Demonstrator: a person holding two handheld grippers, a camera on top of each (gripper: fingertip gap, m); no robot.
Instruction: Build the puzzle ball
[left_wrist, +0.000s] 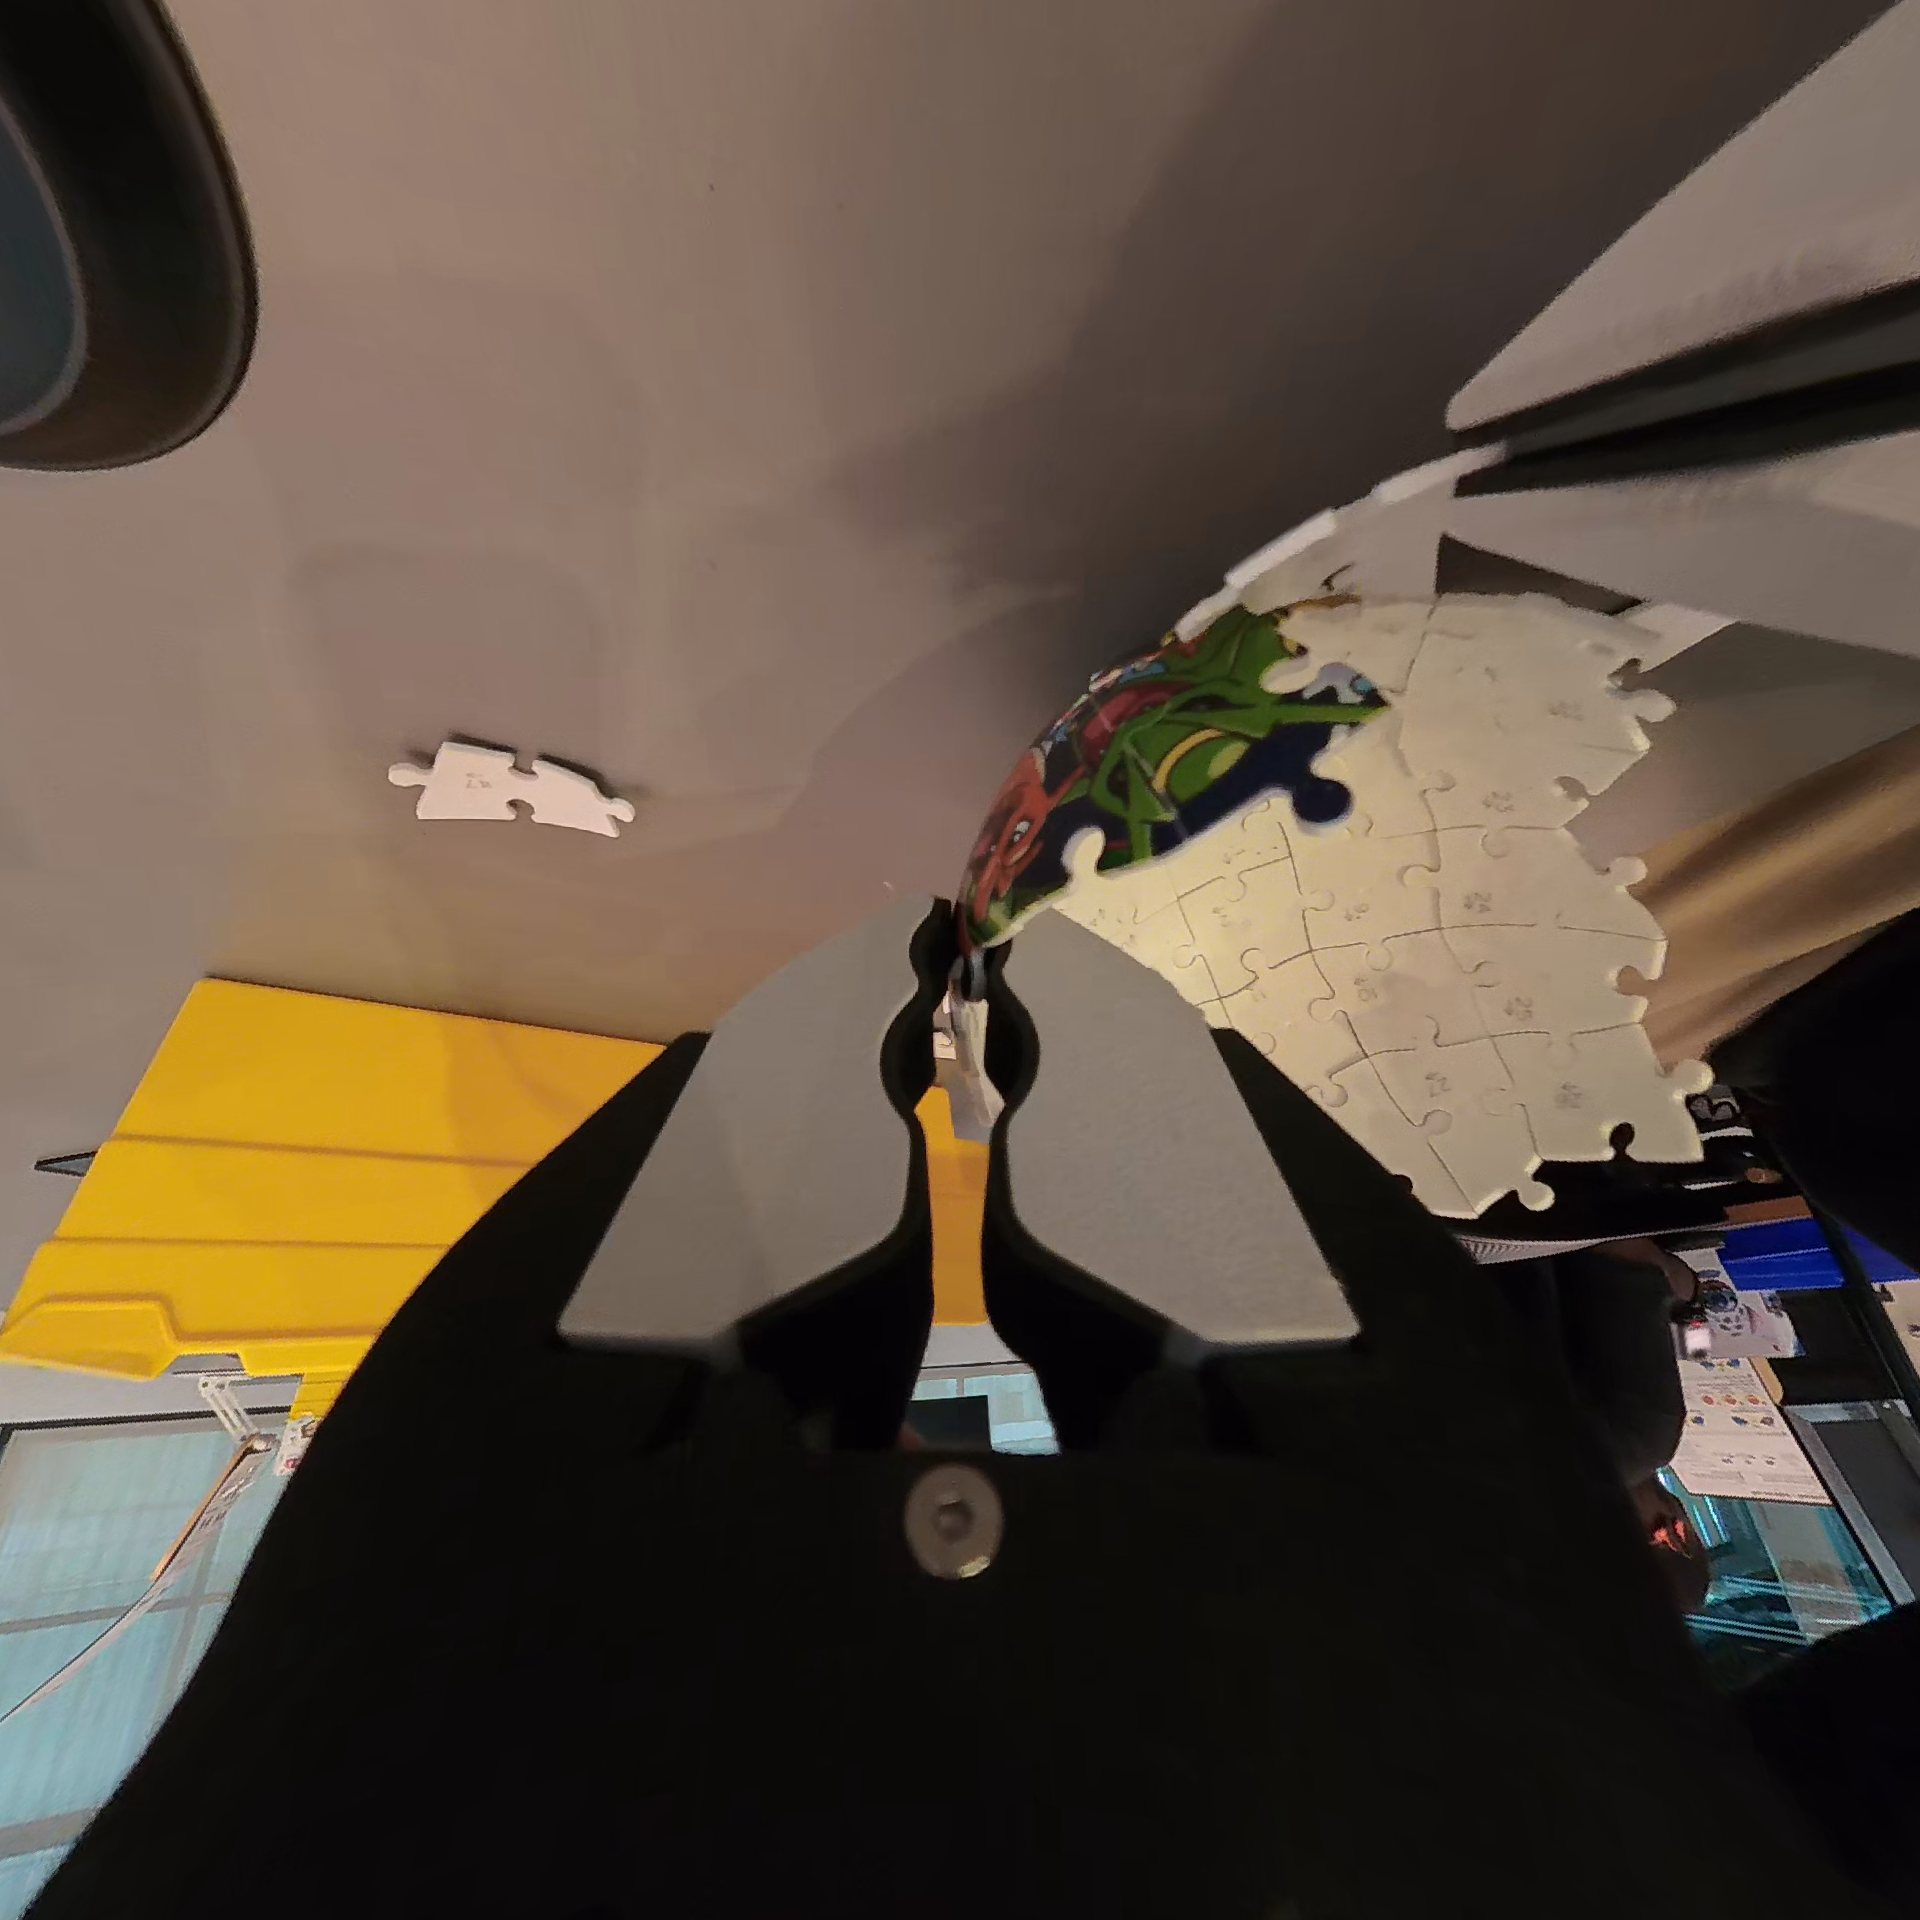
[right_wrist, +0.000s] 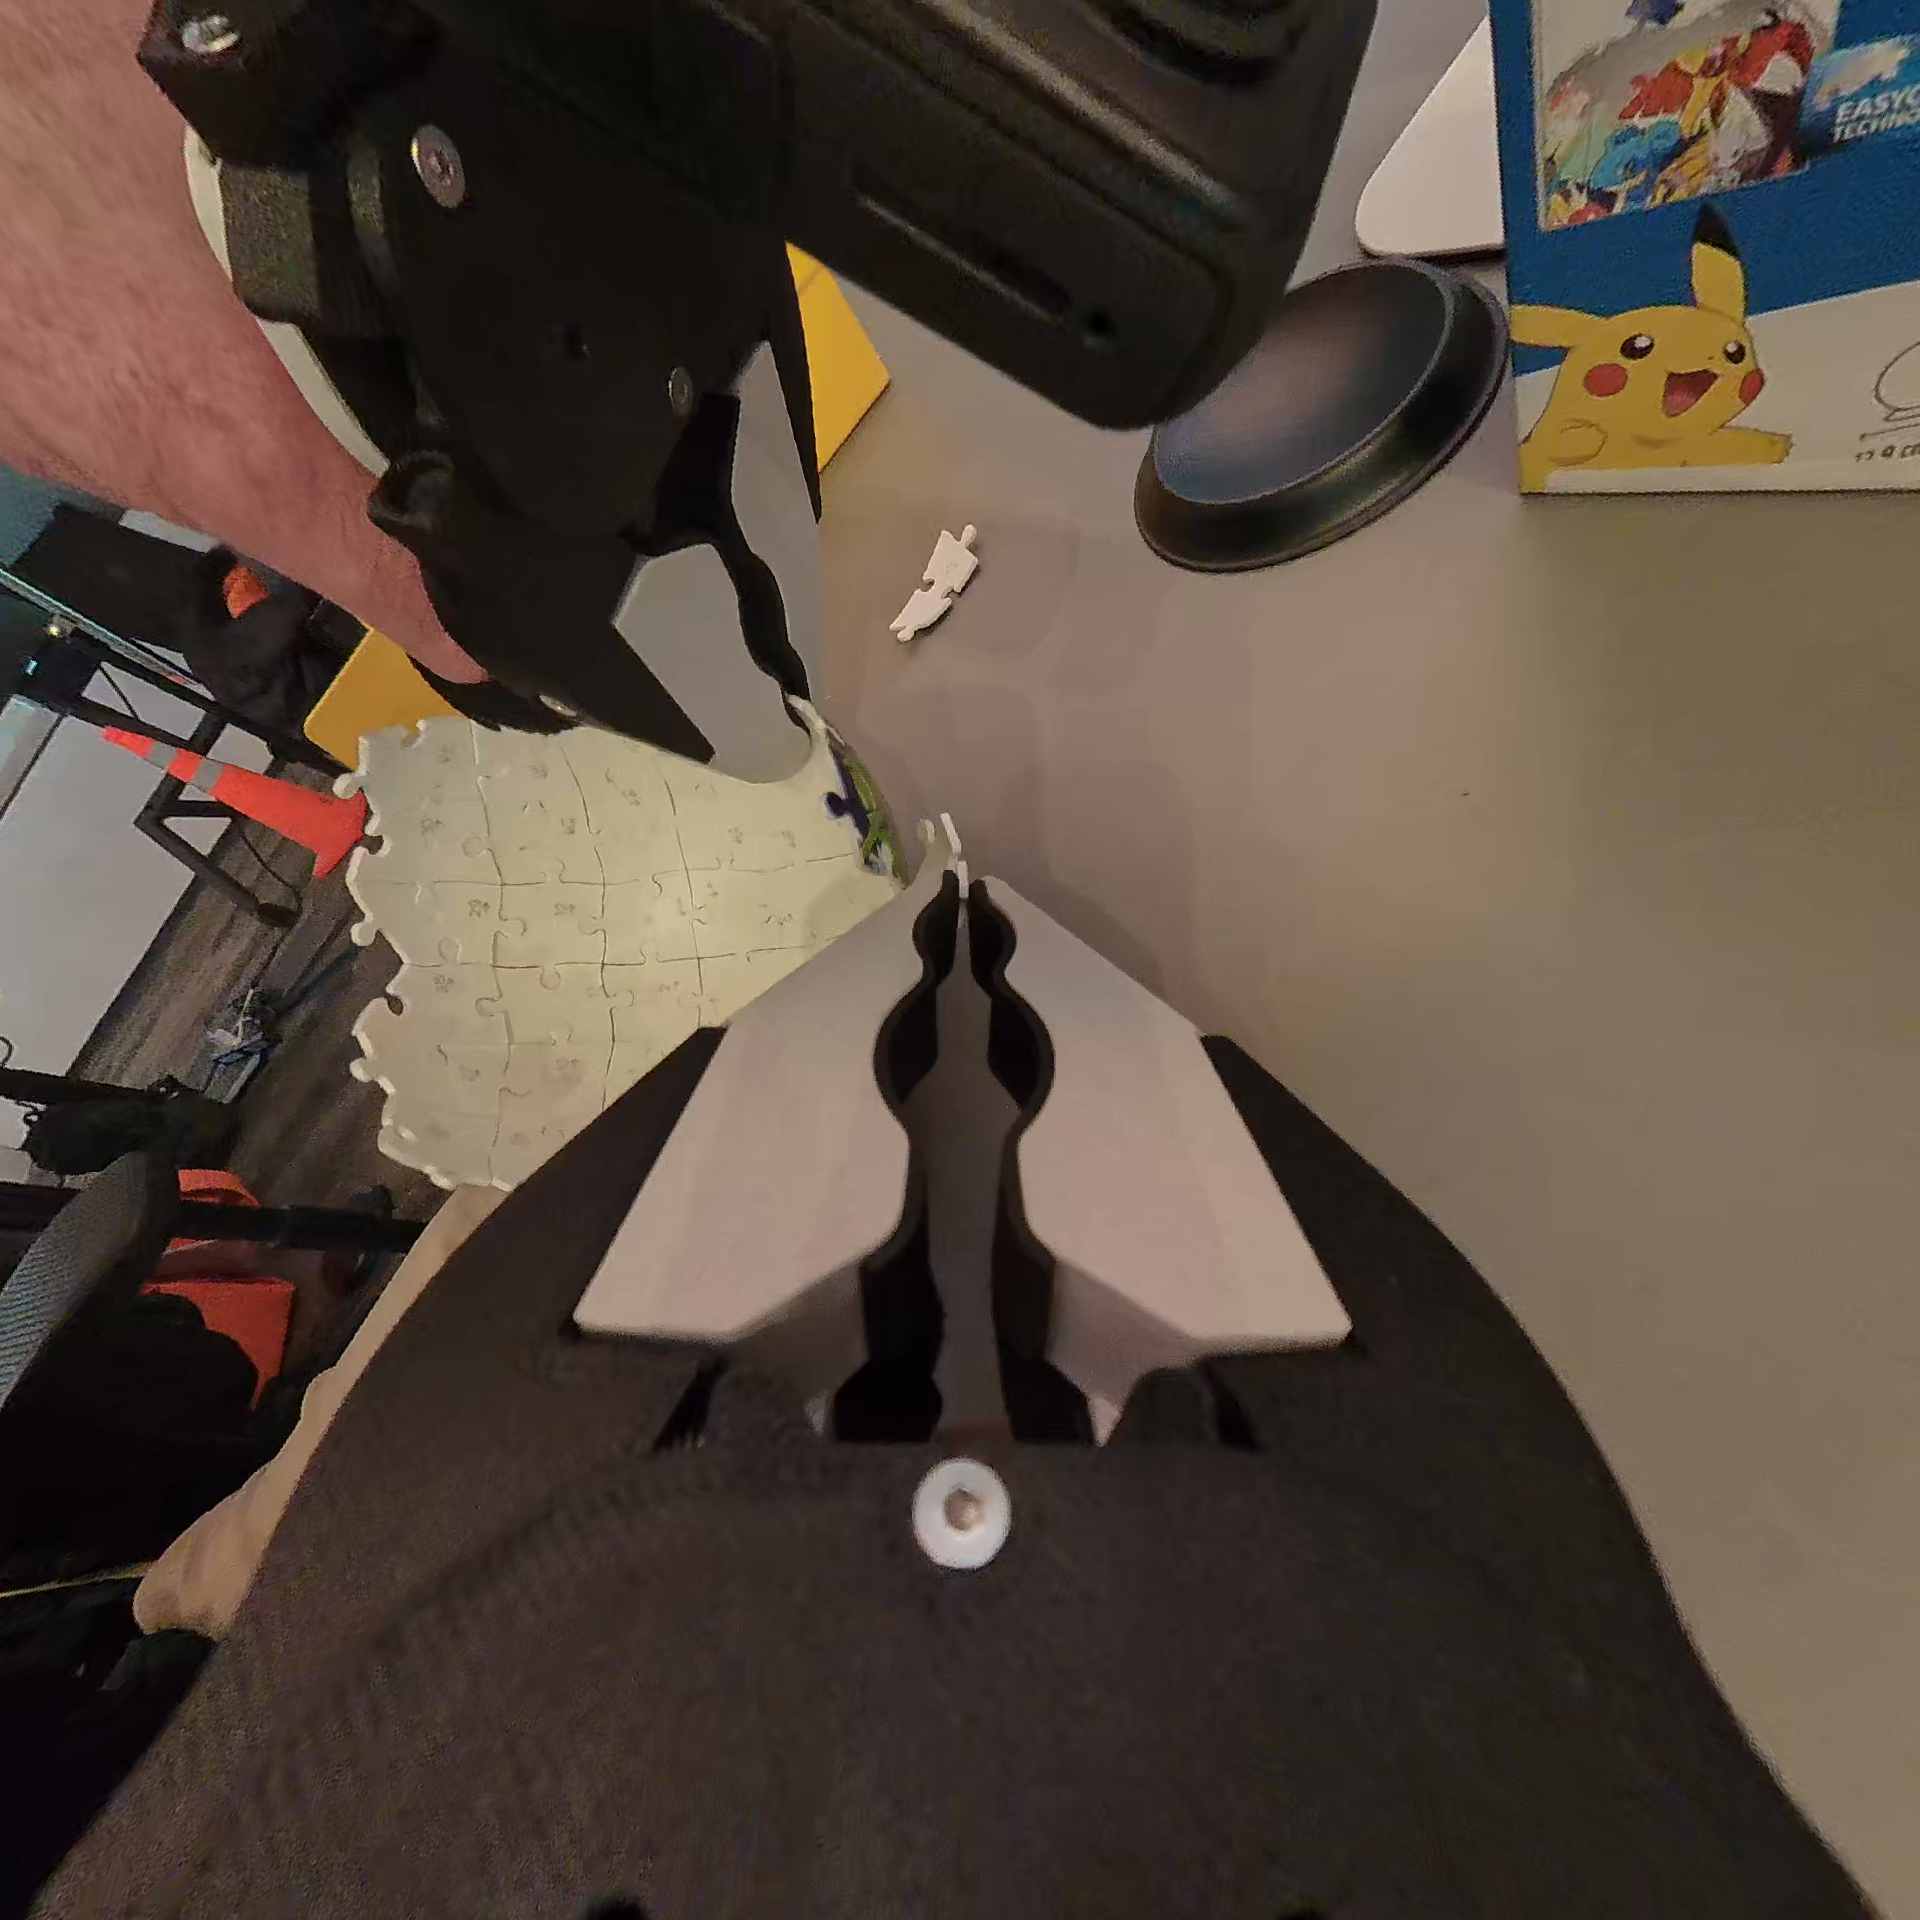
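The puzzle ball is a partly built curved shell (left_wrist: 1403, 935), cream and numbered inside, with a colourful print outside (left_wrist: 1143, 748). My left gripper (left_wrist: 961, 956) is shut on one edge of the shell. In the right wrist view the shell (right_wrist: 571, 935) is held off the table, with the left gripper (right_wrist: 800, 717) clamped on its upper rim. My right gripper (right_wrist: 961, 894) is shut on a thin white edge at the shell's near rim; I cannot tell if that is a separate piece. It also shows at the upper right of the left wrist view (left_wrist: 1455, 468).
Two joined white-backed loose pieces (right_wrist: 935, 587) lie on the grey table (right_wrist: 1455, 935); they also show in the left wrist view (left_wrist: 509, 784). A black round dish (right_wrist: 1320, 416) and the puzzle box (right_wrist: 1704, 260) stand behind. A yellow flat item (left_wrist: 312, 1143) lies at the table's far side. There is about 9 centimetres between the tips of the two grippers.
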